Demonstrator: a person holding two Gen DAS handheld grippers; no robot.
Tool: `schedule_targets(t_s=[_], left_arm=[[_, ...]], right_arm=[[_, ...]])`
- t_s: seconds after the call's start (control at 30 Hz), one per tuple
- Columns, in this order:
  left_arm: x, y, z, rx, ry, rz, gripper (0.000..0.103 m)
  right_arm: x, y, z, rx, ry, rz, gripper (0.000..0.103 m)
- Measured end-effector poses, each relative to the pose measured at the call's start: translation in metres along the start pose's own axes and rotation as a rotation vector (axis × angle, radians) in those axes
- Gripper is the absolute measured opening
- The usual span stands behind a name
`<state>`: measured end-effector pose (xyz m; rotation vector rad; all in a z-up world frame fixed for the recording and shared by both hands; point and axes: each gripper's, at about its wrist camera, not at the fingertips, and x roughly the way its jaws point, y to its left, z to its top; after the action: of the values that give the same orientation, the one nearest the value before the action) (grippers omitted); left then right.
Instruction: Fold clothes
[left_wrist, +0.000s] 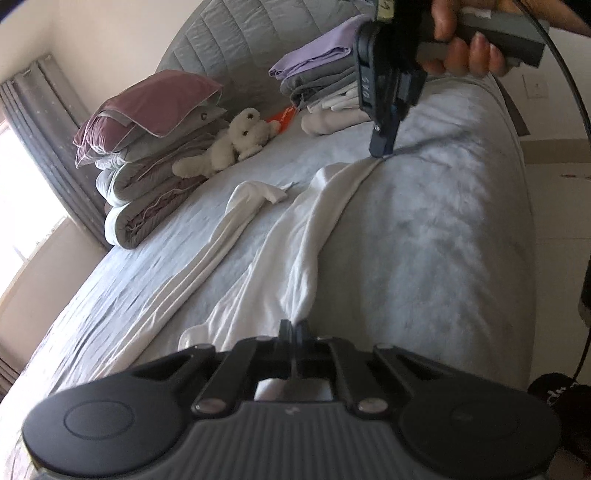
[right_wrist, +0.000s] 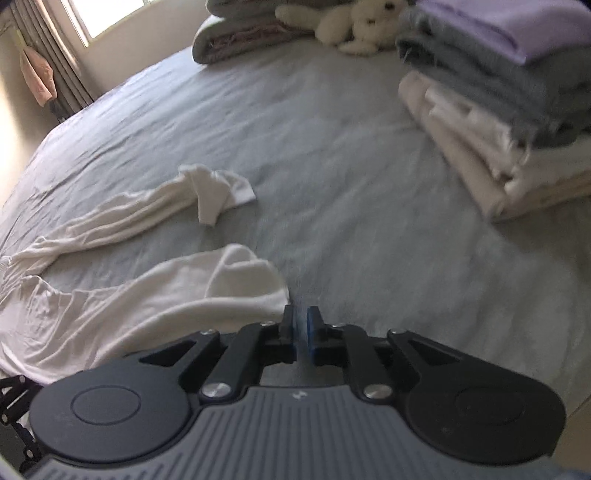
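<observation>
White long-sleeved garment (left_wrist: 295, 236) spread unfolded across the grey bed (left_wrist: 443, 229), body bunched lengthwise, one sleeve (right_wrist: 155, 206) trailing off beside it toward the window side. Left gripper (left_wrist: 294, 328) pressed together, pinching a gathered tuck of the garment's near edge. Right gripper (right_wrist: 303, 328) down at the garment's far corner, tips on or just above the bed, jaws slightly parted with a narrow gap; in its own view the cloth edge sits just beside the left fingertip, not between the pads, so no grip there at this moment as far as the pictures show. Stack of folded clothes (right_wrist: 517, 122) beyond the garment toward the headboard, a white plush toy (left_wrist: 236, 142) beside that stack, folded quilts (left_wrist: 147, 173) further along. Judged risks: closing the right gripper here likely to catch only the bedsheet or nothing, because the corner lies off to one side of the gap; lifting with the left alone likely to drag the garment into a tighter bunch and twist the loose sleeve under the body; a pinch taking sheet and garment together would pull the bedding up and spoil the fold.
</observation>
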<state>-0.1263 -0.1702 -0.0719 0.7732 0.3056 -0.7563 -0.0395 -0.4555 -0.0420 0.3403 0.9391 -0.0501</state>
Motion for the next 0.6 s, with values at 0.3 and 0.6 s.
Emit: schedule_targets(t_s=[0.3, 0.6], left_arm=[[0.002, 0.002, 0.001, -0.012, 0.007, -0.004, 0.002], [-0.006, 0.013, 0.006, -0.055, -0.004, -0.059, 0.001]], right_arm=[[0.004, 0.005, 0.000, -0.031, 0.001, 0.033, 0.032], [-0.014, 0.005, -0.001, -0.110, -0.044, 0.036, 0.003]])
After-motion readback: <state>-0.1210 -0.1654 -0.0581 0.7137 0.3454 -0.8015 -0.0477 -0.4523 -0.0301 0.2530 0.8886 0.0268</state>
